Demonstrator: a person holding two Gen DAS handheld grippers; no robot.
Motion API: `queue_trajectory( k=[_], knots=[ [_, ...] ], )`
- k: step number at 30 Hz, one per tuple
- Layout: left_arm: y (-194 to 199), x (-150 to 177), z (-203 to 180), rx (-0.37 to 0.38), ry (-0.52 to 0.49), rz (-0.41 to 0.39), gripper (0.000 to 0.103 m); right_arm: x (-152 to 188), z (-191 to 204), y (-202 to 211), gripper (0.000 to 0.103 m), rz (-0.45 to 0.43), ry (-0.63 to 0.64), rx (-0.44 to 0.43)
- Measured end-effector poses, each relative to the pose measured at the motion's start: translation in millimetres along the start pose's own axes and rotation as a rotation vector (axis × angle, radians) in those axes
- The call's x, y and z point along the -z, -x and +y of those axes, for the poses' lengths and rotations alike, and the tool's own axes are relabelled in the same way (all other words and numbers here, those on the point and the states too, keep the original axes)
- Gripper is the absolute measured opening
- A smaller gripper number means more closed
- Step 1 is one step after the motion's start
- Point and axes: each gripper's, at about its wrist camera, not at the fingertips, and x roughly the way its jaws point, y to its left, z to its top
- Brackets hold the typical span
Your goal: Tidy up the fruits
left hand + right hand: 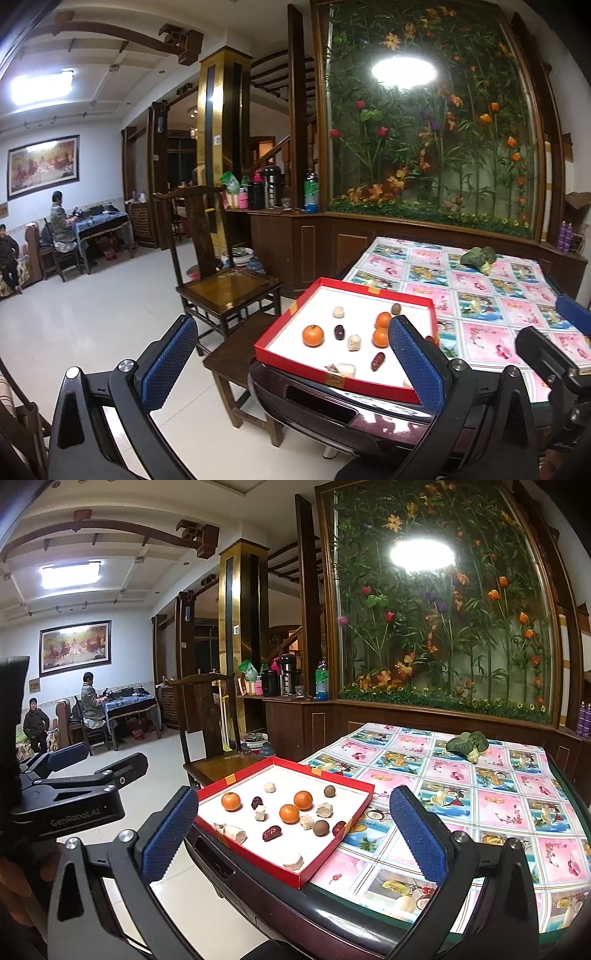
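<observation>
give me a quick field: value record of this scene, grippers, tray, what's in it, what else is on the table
left gripper: open, holding nothing, held short of the table edge
right gripper: open, holding nothing, also short of the table
tray: red rim, white inside, on the table's near left corner
oranges: three, one set apart to the left, two closer together
red dates: at least three, one near the front
brown round fruits: two visible, one by the right wall
pale chunks: several, scattered
tablecloth: floral and fruit squares
leafy vegetable: far side, outside the tray
</observation>
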Motion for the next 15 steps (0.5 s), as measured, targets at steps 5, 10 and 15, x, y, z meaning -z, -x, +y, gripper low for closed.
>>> queue_trajectory(
  k=[5,10,15],
  knots=[
    [-4,3,-3,0.02,0.008,0.015,0.103,8,-5,-5,0.103,0.018,-0.015,0.006],
    [-4,5,-6,0.034,-0.004,0.026,0.103,11,-14,-10,0.103,0.038,-0.047,0.003],
    [-2,9,-5,0.034,0.023,0.006,0.103,13,-18,-11,0.103,0.049,-0.061,0.01]
  ],
)
